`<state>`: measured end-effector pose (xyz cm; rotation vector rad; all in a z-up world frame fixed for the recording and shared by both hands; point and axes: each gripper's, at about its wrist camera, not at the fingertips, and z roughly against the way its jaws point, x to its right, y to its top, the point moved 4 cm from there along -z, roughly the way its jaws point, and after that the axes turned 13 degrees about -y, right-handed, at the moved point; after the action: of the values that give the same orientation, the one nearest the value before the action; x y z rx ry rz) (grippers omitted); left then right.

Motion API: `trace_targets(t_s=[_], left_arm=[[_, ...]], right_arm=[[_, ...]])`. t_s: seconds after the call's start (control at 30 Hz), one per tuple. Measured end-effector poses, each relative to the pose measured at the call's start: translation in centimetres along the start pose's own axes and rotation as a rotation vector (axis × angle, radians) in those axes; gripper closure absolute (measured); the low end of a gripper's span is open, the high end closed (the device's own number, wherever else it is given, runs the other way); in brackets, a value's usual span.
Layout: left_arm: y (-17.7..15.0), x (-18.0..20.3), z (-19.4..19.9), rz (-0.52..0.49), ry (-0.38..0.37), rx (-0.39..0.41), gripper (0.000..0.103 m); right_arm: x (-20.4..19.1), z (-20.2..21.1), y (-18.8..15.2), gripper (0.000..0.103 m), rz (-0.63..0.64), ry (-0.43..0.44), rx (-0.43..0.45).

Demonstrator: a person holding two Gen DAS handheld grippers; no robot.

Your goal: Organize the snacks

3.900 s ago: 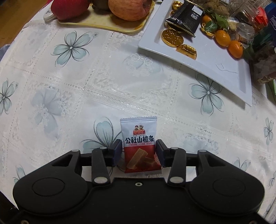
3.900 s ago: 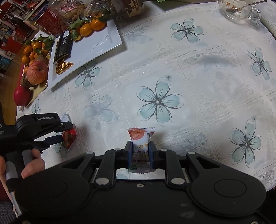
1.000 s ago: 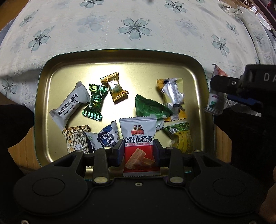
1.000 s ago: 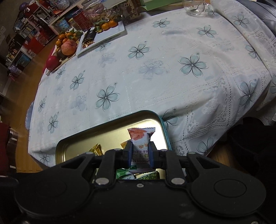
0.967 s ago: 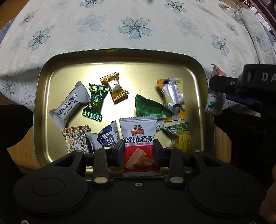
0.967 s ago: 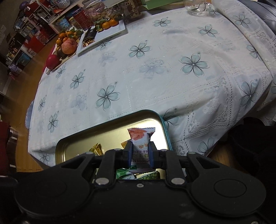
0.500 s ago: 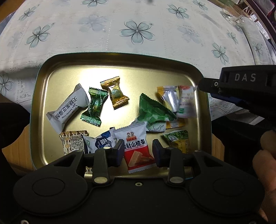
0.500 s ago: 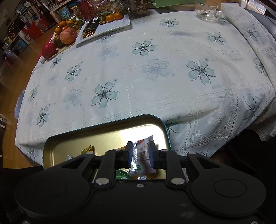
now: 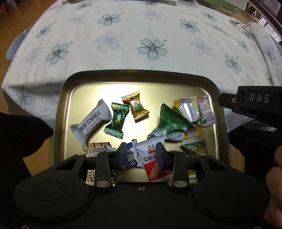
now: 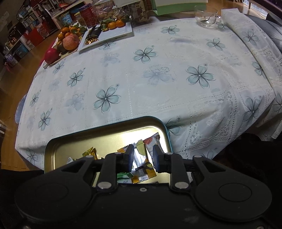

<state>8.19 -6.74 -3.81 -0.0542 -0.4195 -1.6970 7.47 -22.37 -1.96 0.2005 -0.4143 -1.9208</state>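
A gold tin tray (image 9: 141, 73) with a teal rim sits below the table's near edge and holds several wrapped snacks. My left gripper (image 9: 141, 155) hovers open over its near side. The red hawthorn pack (image 9: 149, 156) lies tilted on other snacks beneath the fingers, free of the pads. My right gripper (image 10: 142, 156) is over the tray's right end (image 10: 165, 130), jaws opening, nothing pressed between them. The white-and-orange pack (image 10: 151, 141) lies in the tray just past its tips. In the left wrist view that pack (image 9: 206, 112) rests by the right rim, beside the right gripper (image 9: 227, 105).
The table with a floral cloth (image 10: 158, 75) stretches beyond the tray. A fruit tray (image 10: 63, 44) and a white plate (image 10: 112, 33) of snacks stand at its far left. A glass bowl (image 10: 208, 15) stands far right. A person's hand (image 9: 275, 176) holds the right gripper.
Both packs have left the jaws and now lie in the tray: the red one tilted near the front, the white-and-orange one by the right rim. The right jaws have widened.
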Motion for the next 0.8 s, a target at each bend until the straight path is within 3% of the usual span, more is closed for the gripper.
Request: trace_targets(t_s=[0.1, 0.3, 0.43, 0.7, 0.8], left_arm=[[-0.5, -0.3, 0.7, -0.016, 0.036, 0.034, 0.059], [-1.5, -1.2, 1.3, -0.015, 0.051, 0.061, 0.059], [-2.5, -1.5, 1.8, -0.020, 0.076, 0.080, 0.059], [-4.7, -1.8, 3.3, -0.036, 0.097, 0.128, 0.059], [-5.4, -2.0, 3.6, -0.036, 0.104, 0.144, 0.059]], right_arm=[[0.5, 0.9, -0.8, 0.071, -0.006, -0.014, 0.053], [0.9, 2.2, -2.8, 0.045, 0.051, -0.064, 0.070], [0.7, 2.8, -4.6, 0.044, 0.093, -0.087, 0.074], [0.9, 3.4, -8.5, 0.044, 0.061, -0.041, 0.037], [0.8, 3.5, -9.9, 0.044, 0.082, -0.072, 0.043]])
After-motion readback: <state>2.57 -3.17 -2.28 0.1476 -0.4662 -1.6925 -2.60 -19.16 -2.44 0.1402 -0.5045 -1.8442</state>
